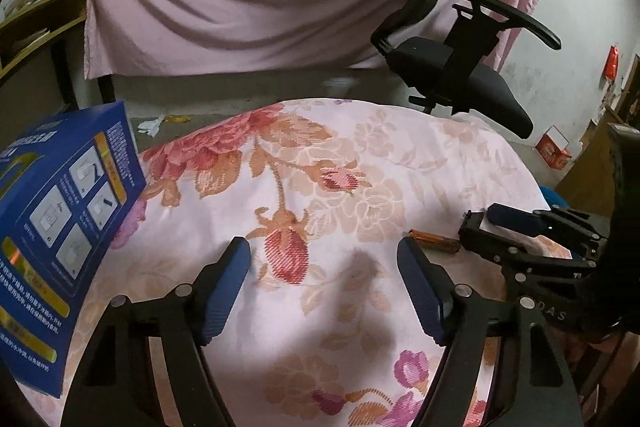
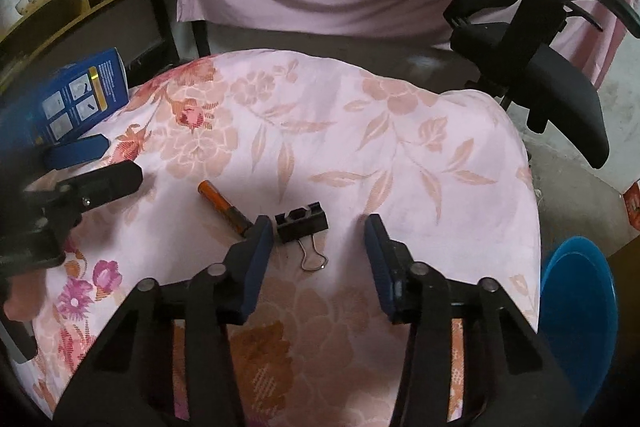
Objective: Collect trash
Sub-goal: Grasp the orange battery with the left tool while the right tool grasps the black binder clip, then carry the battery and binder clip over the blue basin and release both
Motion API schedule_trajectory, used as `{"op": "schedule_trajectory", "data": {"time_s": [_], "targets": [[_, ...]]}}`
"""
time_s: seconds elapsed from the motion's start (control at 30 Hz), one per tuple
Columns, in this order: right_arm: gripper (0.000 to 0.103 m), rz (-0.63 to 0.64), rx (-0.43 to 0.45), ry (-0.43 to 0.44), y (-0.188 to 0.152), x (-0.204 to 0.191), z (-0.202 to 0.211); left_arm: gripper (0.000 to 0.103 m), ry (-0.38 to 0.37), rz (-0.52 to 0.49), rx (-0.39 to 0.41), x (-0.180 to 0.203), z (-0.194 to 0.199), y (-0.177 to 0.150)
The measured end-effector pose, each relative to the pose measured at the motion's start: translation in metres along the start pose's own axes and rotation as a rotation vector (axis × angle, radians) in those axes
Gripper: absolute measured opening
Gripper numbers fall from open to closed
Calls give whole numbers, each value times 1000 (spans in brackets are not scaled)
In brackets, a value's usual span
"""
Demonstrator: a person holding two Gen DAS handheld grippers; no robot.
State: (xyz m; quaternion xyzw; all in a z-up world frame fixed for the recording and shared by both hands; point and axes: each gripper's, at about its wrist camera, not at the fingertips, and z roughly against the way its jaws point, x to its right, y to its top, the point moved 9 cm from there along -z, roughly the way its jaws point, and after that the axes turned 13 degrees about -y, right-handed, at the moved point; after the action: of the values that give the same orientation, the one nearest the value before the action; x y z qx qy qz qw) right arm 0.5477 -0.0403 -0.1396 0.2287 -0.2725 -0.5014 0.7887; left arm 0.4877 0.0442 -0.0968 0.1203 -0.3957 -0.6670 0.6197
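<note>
Orange cylindrical battery (image 2: 222,206): near end hidden behind right hand-held gripper (image 2: 319,242), open and empty, beside black metal binder clip (image 2: 302,222) on floral-clothed desk (image 2: 420,163). Left hand-held gripper (image 1: 325,254): open, empty. Blue plastic bin (image 2: 578,307): contents unseen.

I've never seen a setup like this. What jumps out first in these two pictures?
The floral tablecloth fills both views, with a black binder clip and an orange battery lying near its middle, just ahead of the open right gripper. A blue printed box stands at the table's left edge beside the open left gripper.
</note>
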Motion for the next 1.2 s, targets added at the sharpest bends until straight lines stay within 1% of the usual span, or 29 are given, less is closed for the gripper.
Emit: {"op": "schedule_trajectory", "data": {"time_s": [0.03,0.07,0.1,0.17,0.4,0.53,0.6,0.8,0.83,0.87,0.9,0.93,0.97,1.1,1.2], "targets": [[56,-5,0,5,0,1,0,70,-2,-8,-5,2,-1,0],[53,-10,1,10,0,2,1,68,-14,-17,-6,5,-3,1],[46,-20,5,20,0,3,2,65,-21,-29,-13,8,-5,0],[46,-35,8,28,0,5,3,62,-35,-49,-30,14,-10,1],[46,-106,18,27,-3,22,10,62,-78,-139,-92,41,-27,-3],[46,-130,18,22,-6,32,13,62,-95,-161,-108,55,-38,-3],[46,-139,16,20,-8,35,13,62,-96,-169,-115,61,-43,-3],[46,-163,20,13,-15,47,20,62,-64,-196,-141,70,-60,0],[46,-168,21,14,-16,49,20,58,-52,-203,-144,70,-62,-1],[46,-173,22,16,-17,50,21,52,-39,-210,-147,70,-63,-1],[46,-182,25,19,-18,53,23,49,-28,-216,-150,70,-64,-1],[46,-188,27,21,-19,54,24,44,-23,-223,-149,71,-65,-1],[46,-191,29,22,-20,56,24,37,-23,-225,-148,71,-65,-1],[46,-199,53,23,-21,58,31,37,-18,-225,-141,72,-66,-2],[46,-204,83,27,-21,61,40,37,-28,-205,-109,75,-60,0]]}}
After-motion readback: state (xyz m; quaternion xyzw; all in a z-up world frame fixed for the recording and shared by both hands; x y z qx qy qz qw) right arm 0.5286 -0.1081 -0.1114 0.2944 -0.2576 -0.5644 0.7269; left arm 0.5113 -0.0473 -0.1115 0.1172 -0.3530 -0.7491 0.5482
